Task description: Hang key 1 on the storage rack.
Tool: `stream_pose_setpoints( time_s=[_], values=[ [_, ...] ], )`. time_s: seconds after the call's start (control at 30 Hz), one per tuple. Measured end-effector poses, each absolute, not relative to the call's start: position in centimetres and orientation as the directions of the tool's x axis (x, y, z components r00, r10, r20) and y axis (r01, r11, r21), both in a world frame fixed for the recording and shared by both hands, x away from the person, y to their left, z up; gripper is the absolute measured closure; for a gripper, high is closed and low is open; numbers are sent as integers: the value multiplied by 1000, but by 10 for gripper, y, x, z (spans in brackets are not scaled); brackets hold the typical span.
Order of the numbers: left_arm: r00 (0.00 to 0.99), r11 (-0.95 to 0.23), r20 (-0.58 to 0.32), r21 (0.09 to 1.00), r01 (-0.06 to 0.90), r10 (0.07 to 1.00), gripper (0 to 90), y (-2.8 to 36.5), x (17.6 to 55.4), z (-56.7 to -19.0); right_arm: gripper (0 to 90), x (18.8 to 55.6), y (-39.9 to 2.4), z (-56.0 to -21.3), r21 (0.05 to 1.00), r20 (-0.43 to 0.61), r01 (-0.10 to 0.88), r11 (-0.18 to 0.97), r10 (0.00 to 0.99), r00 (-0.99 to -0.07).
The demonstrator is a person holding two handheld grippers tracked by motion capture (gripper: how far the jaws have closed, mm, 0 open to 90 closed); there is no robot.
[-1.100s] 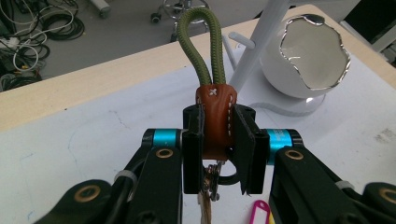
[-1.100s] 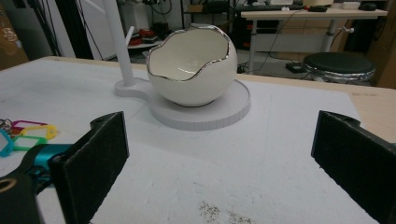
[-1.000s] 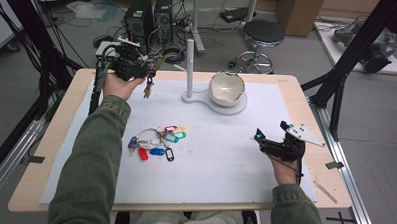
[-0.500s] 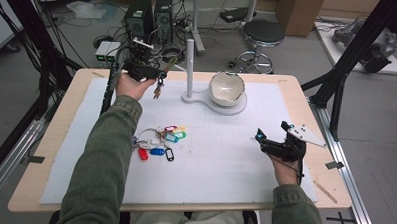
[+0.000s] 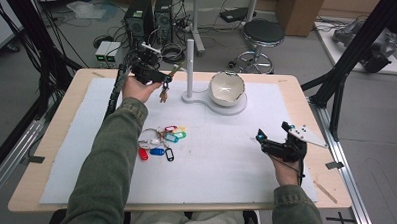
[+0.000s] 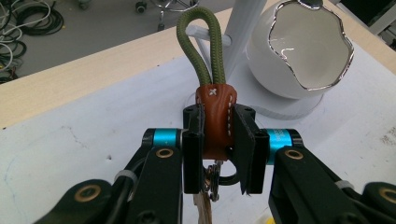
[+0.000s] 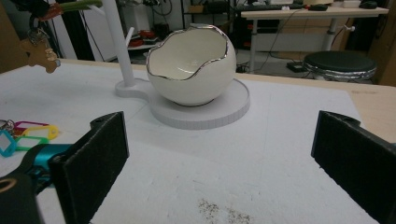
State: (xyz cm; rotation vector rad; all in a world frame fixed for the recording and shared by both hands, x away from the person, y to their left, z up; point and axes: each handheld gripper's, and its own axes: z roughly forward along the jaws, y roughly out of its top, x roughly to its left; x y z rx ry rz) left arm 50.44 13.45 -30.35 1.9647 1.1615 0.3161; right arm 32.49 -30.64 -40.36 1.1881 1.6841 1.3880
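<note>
My left gripper (image 5: 161, 80) is shut on a keychain at its brown leather tab (image 6: 215, 116). The tab's green cord loop (image 6: 201, 42) points at the white stand's post (image 6: 243, 28) and its small peg (image 6: 208, 33); the loop looks just short of the peg. A ring and a wooden charm (image 5: 163, 96) dangle below the jaws. In the right gripper view the held keychain (image 7: 42, 46) hangs at top left, beside the post (image 7: 119, 42). My right gripper (image 5: 260, 138) rests at the table's right side, open, with nothing between its pads (image 7: 95, 154).
A white eggshell-shaped bowl (image 5: 226, 88) with a silver rim sits on the stand's round base (image 7: 224, 109). A bunch of coloured key tags (image 5: 160, 139) lies mid-table on the white mat (image 5: 220, 158). Computer cases, cables and a stool stand beyond the far edge.
The left hand has carried the keychain to the right, closer to the stand's post. The right hand has stayed where it was.
</note>
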Motion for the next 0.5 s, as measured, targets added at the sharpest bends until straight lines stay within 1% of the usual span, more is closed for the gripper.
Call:
stream_pose_setpoints(
  time_s=[0.13,0.3,0.43,0.5],
  values=[
    [551,-253,-182,744,619,814,744,132,505,-307,30,325,-306,-404,969,69,244,30,920,-385],
    [538,-231,-209,735,638,817,745,130,508,-317,30,324,-307,-403,970,65,241,30,925,-375],
    [545,-243,-211,726,643,811,744,126,510,-322,30,324,-307,-403,969,71,246,25,925,-372],
    [565,-263,-210,722,640,798,742,124,510,-324,30,325,-307,-404,969,68,246,28,926,-372]
  ],
)
